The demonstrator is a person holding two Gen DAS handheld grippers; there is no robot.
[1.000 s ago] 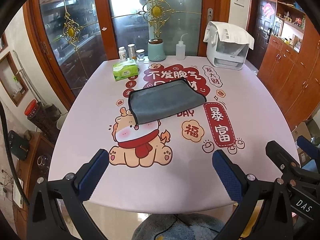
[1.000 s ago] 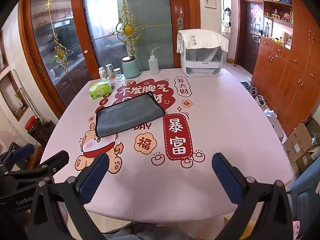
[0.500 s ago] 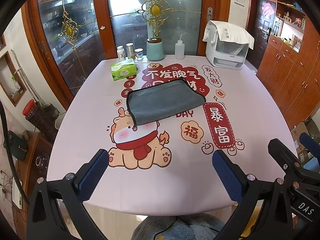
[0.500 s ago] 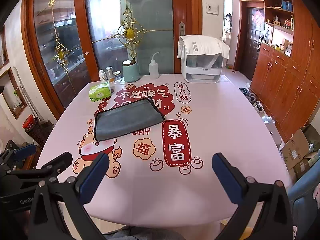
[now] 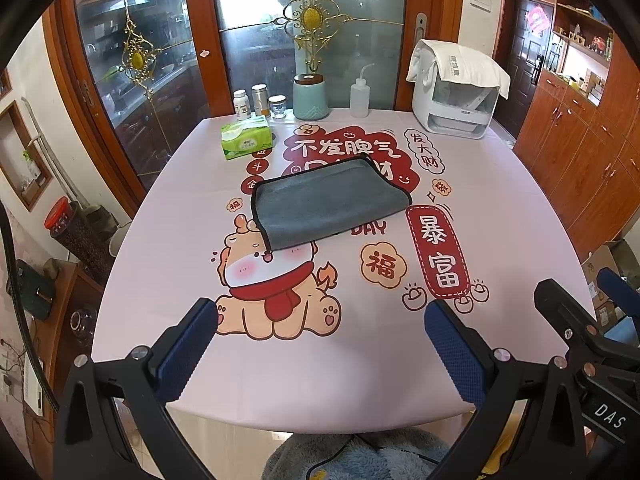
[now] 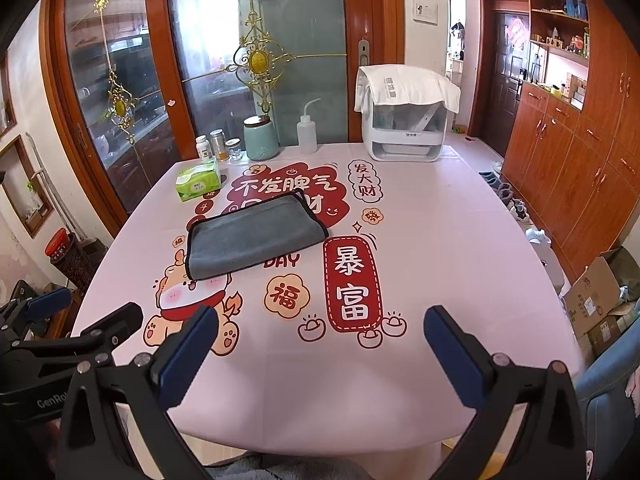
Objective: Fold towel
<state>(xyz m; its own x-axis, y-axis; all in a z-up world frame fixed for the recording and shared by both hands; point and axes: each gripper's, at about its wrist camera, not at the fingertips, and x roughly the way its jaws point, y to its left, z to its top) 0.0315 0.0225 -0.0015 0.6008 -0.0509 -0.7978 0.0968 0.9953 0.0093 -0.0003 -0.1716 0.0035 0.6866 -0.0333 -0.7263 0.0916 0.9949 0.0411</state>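
My left gripper [image 5: 320,338] is closest in the left wrist view, fingers spread wide, nothing between the blue pads [image 5: 186,354], held over the near edge of the table [image 5: 520,208]. My right gripper [image 6: 320,344] reads the same in the right wrist view: spread apart, holding nothing, low over the near edge. Each gripper pokes into the other's view from the side, the left one at [image 6: 60,336] and the right one at [image 5: 592,320], so they sit side by side, apart.

Below the table edge I see something fluffy and blue-grey [image 5: 360,456]; can't tell what it is.

The table has a pale pink printed cloth. Nearest print is a cartoon animal with a red scarf [image 5: 272,280], to its right a red banner with Chinese characters [image 5: 438,252].

Past those, mid-table, lies the grey towel [image 5: 328,200], well clear of both grippers. It lies flat, already doubled over, dark trim along its edges, its near-left corner overlapping the cartoon's head. In the right wrist view it sits left of centre [image 6: 252,236].

Behind it to the left, a green tissue pack [image 5: 247,142]. Along the far edge: a white pill bottle [image 5: 241,105], a metal tin [image 5: 260,99], a small glass jar [image 5: 277,106], a teal canister [image 5: 310,96], a squeeze bottle with bent spout [image 5: 359,94]. Far right corner, a white appliance with a white cloth draped on top [image 5: 458,88]. Glass doors with gold ornaments [image 5: 314,20] behind the table.
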